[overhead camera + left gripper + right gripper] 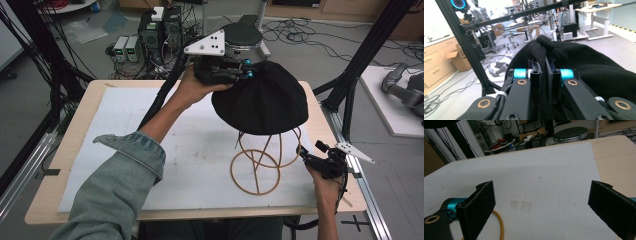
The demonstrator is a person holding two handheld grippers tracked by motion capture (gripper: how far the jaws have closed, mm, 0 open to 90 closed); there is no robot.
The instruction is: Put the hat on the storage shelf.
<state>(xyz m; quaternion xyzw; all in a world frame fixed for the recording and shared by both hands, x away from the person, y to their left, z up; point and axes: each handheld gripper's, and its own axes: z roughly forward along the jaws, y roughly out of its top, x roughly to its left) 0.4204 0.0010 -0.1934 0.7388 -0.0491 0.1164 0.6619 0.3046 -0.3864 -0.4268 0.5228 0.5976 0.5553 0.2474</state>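
While left claw [245,70] pinches soft black hat [265,100], right claw [307,152] gapes, looped wire stand [257,170].

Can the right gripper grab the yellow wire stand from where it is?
Probably yes. The right gripper sits open right beside the wire stand, with bare mat ahead of its jaws. The black hat covers only the stand's top.

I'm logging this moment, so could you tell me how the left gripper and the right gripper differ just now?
The left gripper is shut, its jaws pinching a fold of the black hat; the right gripper is open and holds nothing. The left is raised above the table at the hat's far edge; the right sits low by the wire hat stand. Both are hand-held and carry a grey three-cornered plate.
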